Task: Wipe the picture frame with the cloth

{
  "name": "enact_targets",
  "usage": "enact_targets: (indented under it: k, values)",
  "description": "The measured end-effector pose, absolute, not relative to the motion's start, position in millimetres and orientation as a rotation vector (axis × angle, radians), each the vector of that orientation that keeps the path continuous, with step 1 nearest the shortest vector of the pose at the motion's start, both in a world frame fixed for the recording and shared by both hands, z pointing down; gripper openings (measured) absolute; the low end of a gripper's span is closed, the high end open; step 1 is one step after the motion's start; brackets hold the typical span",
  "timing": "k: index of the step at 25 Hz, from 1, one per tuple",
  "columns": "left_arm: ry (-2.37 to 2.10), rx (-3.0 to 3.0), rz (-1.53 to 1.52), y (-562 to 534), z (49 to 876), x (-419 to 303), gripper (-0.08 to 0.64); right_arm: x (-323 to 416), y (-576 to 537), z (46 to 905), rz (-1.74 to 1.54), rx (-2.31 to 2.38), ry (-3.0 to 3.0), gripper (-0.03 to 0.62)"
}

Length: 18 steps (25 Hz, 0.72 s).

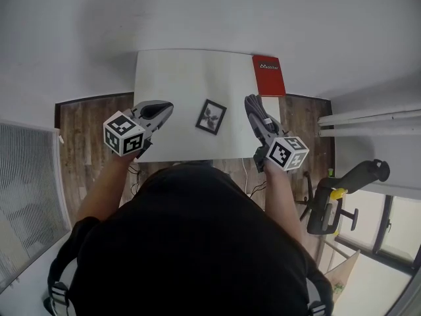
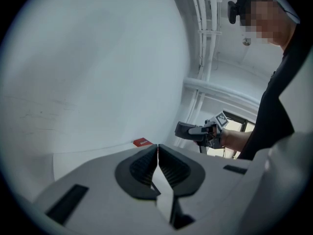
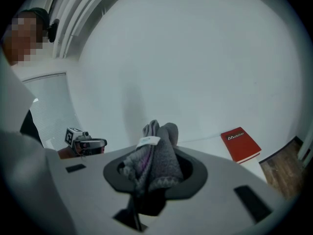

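Observation:
A small black picture frame (image 1: 211, 116) with a plant print lies flat near the middle of the white table (image 1: 177, 78). My right gripper (image 1: 250, 102) hovers just right of the frame, shut on a folded grey cloth (image 1: 265, 120). In the right gripper view the grey cloth (image 3: 161, 153) bunches up between the jaws of that gripper (image 3: 155, 161) and sticks out past them. My left gripper (image 1: 166, 106) sits left of the frame over the table's front left part. The left gripper view has this gripper (image 2: 157, 150) shut, its ribbed pads together with nothing between them.
A red book (image 1: 269, 75) lies at the table's far right corner, also visible as the red book (image 3: 240, 144) in the right gripper view. A white wall stands behind the table. An office chair (image 1: 342, 196) stands on the wooden floor to the right, and a radiator (image 1: 29, 176) to the left.

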<state>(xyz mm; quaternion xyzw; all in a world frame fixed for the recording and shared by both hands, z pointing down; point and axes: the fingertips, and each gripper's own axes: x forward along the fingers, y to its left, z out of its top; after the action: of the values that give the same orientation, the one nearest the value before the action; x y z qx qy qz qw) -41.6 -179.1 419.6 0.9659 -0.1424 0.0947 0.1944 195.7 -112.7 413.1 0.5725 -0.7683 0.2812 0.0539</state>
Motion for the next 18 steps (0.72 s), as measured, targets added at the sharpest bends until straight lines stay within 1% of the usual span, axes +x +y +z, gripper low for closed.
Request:
enact_targets:
  k: [8, 18]
  values:
    - [-0.419, 2.698, 0.343, -179.4, 443.7, -29.9, 0.012, 205.7, -126.1, 432.7, 0.855, 1.703, -2.295, 0.103]
    - [-0.410, 2.683, 0.488, -192.3, 494.5, -8.6, 0.012, 218.2, -160.2, 487.6, 0.907, 1.631, -2.215, 0.103]
